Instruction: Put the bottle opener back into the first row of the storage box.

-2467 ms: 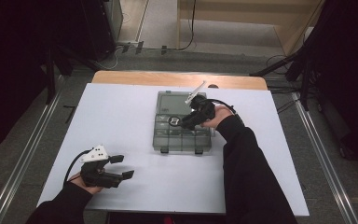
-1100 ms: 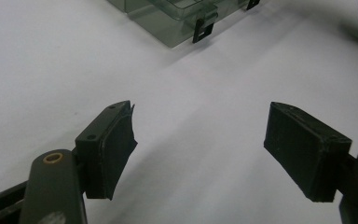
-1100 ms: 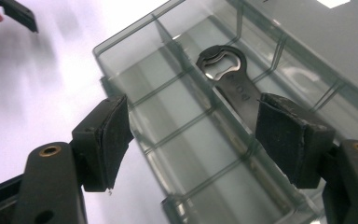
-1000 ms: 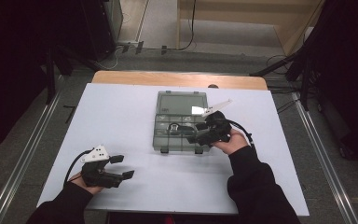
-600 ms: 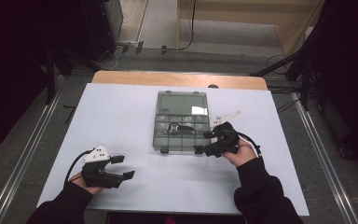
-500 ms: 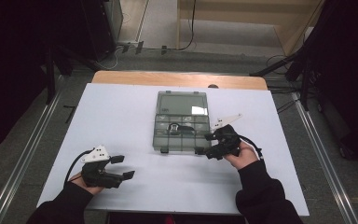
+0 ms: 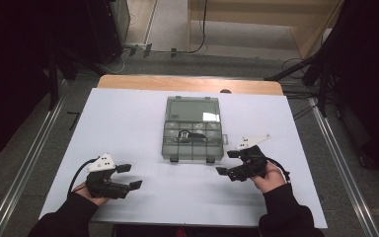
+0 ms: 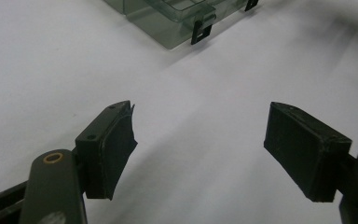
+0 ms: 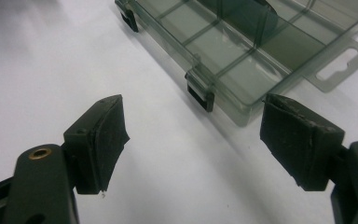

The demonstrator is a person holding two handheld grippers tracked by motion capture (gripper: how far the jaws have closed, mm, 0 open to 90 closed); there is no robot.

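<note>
One clear compartment box [image 7: 193, 129], two black latches [image 7: 210, 159] on it, and two grippers [image 7: 229, 162].

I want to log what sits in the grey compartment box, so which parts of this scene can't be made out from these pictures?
- Dark item in the compartment box: too small in the high view to identify.
- Same item in the right gripper view: cut off by the top edge and blurred behind the lid.
- Box in the left gripper view: only a corner with latches; the top edge cuts off the rest.
- Latches: fastened or not, unclear.
</note>
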